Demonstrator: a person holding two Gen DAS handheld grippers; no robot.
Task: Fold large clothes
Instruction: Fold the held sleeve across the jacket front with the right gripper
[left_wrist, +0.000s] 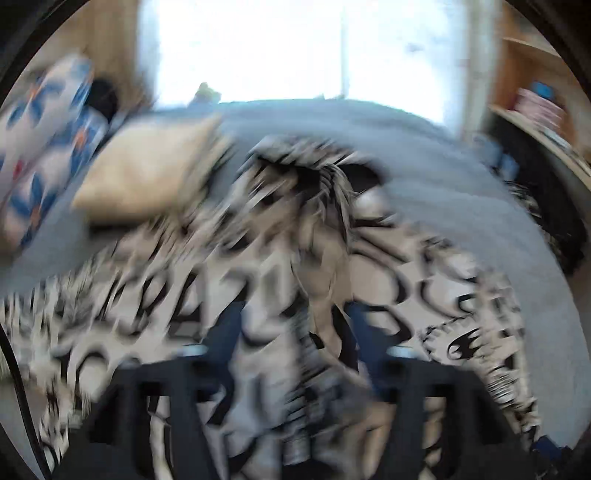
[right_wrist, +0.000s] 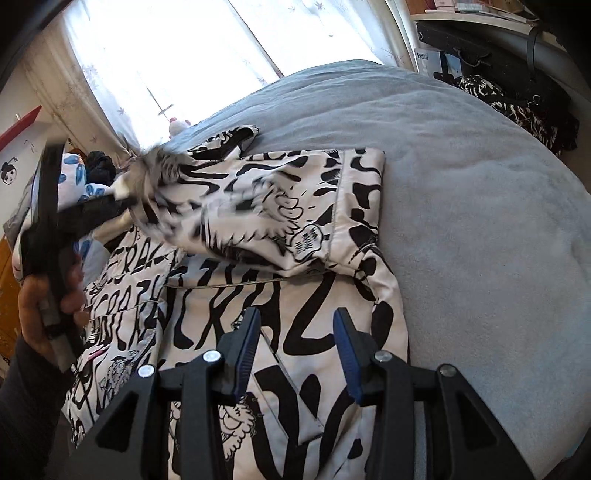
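A white jacket with black graffiti print lies spread on the grey-blue bed. One upper part of it is folded across its top. In the right wrist view my left gripper, held by a hand, pinches a blurred, lifted fold of the jacket at the left. The blurred left wrist view shows that jacket cloth running between the fingers of my left gripper. My right gripper hovers open over the jacket's lower body with nothing between its fingers.
A beige pillow and blue-flowered pillows lie at the bed's left end. A bright curtained window is behind the bed. A dark patterned garment and a desk stand at the right.
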